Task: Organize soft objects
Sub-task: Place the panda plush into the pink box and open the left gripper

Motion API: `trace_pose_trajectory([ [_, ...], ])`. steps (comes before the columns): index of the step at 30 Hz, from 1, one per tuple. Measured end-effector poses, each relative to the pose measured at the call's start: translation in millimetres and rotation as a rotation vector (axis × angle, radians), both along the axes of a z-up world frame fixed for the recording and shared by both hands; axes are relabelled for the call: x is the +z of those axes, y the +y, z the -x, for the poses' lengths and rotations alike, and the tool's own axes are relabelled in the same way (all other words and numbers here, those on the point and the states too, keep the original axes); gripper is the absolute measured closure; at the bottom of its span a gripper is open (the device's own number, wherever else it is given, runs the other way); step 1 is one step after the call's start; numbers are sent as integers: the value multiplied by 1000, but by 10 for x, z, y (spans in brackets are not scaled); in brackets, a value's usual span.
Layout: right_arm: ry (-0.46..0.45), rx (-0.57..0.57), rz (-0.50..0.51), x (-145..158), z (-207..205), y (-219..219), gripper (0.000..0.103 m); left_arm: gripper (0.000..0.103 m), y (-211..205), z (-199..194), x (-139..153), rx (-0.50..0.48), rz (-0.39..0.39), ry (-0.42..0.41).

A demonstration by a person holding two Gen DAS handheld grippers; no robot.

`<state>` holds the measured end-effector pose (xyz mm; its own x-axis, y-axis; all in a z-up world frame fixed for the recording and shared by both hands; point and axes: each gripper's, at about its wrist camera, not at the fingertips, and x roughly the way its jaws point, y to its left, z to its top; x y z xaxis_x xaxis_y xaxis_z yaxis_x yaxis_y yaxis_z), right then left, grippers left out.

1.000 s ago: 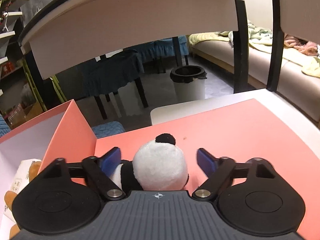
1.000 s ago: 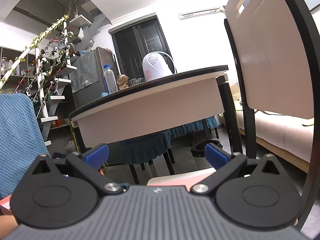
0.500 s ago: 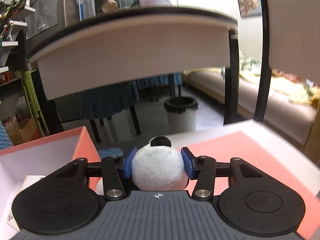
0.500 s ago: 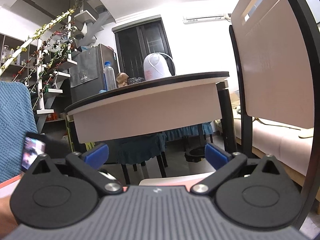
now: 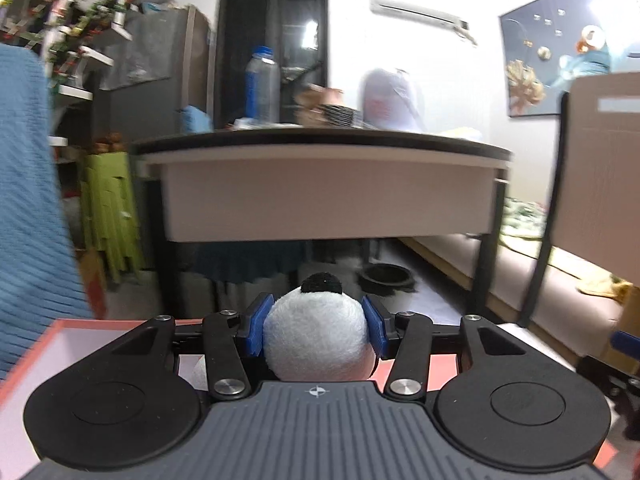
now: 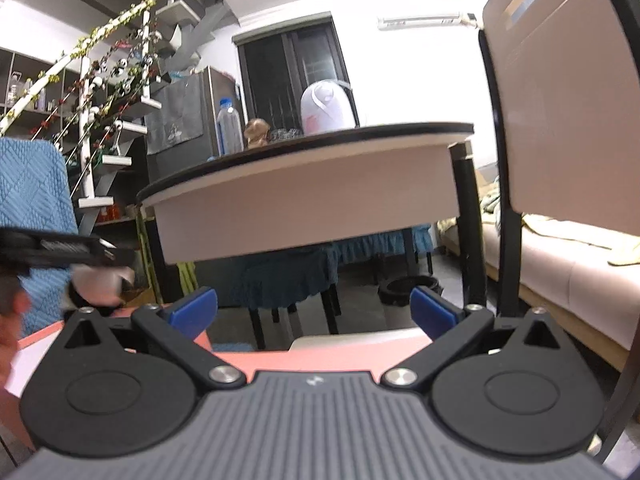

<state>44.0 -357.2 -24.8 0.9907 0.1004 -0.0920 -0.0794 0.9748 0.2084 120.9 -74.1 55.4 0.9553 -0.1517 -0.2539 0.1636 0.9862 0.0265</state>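
A plush panda, white and round with a black ear on top, fills the gap of my left gripper, whose blue pads press on both its sides; it is shut on the toy and held up off the surface. Below and to the left lies the open salmon-pink box with a white inside. In the right wrist view my right gripper stands open and holds nothing, above the pink sheet. At that view's left edge the left gripper and the panda appear blurred over the pink box.
A round dark-edged table stands ahead, with a bottle and a white appliance on it. A chair back rises on the right, a blue-covered chair on the left. A black bin sits on the floor, a sofa beyond.
My left gripper closed on the panda, then lifted it off the pink sheet and carried it left toward the box. The right gripper stayed open and nearly still.
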Motion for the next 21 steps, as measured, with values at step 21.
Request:
trace_pose_trajectory([
  [21, 102, 123, 40, -163, -295, 587, 0, 48, 1694, -270, -579, 354, -19, 256],
])
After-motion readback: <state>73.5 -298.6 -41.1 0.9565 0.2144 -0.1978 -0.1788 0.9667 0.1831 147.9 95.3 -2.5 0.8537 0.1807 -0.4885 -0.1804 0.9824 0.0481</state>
